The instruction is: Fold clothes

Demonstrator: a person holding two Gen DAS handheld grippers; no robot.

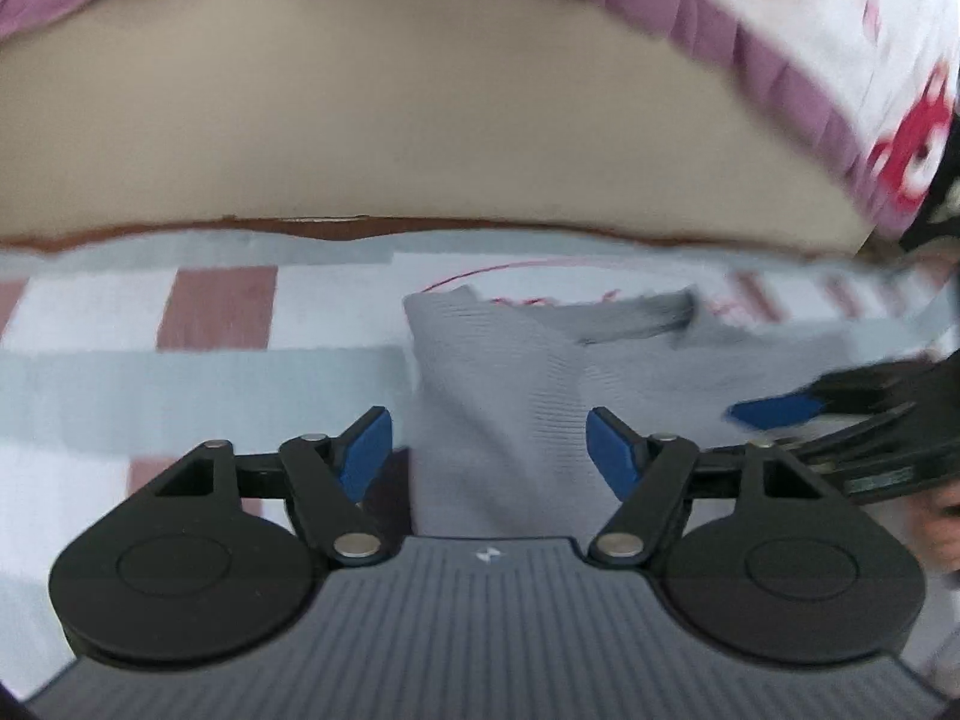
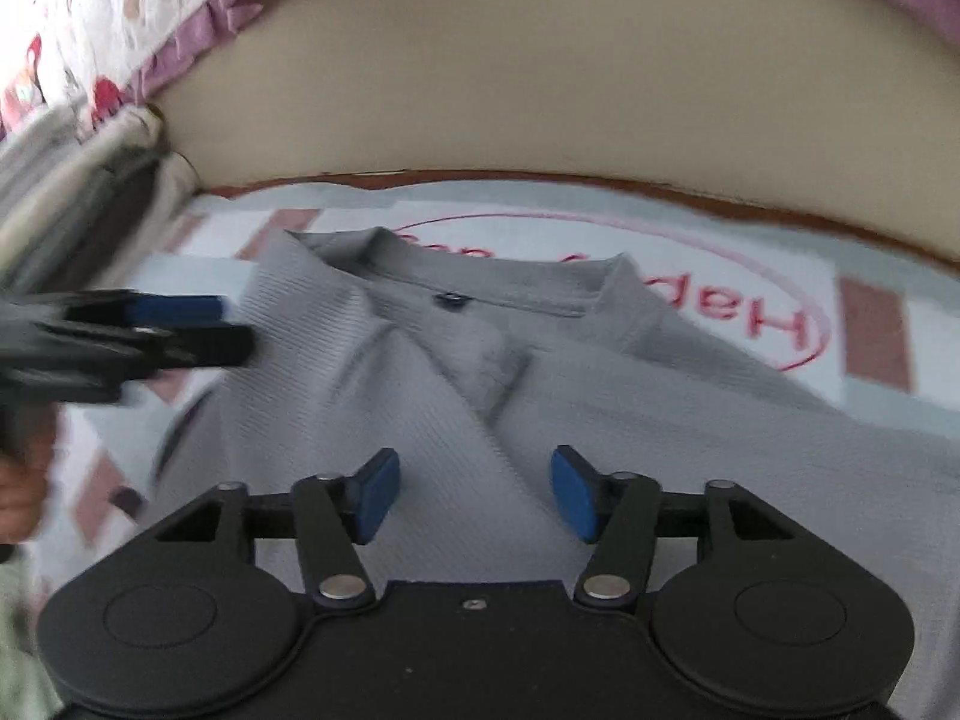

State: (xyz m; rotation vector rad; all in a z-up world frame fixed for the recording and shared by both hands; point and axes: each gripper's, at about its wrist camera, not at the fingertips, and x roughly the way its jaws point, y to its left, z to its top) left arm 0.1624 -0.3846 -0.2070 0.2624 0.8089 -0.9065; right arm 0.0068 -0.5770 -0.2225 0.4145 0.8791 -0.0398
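A grey ribbed polo shirt (image 2: 420, 372) lies on the bed, its collar (image 2: 468, 276) and a dark button toward the headboard. My right gripper (image 2: 475, 492) hovers open just above the shirt's chest, nothing between its blue pads. In the left wrist view the shirt (image 1: 498, 396) fills the gap between the fingers of my open left gripper (image 1: 489, 450), which stands over its left edge. The right gripper (image 1: 780, 411) shows blurred at the right of that view, and the left gripper (image 2: 174, 324) shows blurred at the left of the right wrist view.
The bed sheet (image 1: 150, 372) is pale blue and white with brown-red squares and a red printed oval with lettering (image 2: 774, 318). A beige headboard (image 2: 540, 90) rises behind. A floral pillow with purple ruffle (image 1: 810, 78) leans on it. A hand (image 2: 18, 492) shows at the left edge.
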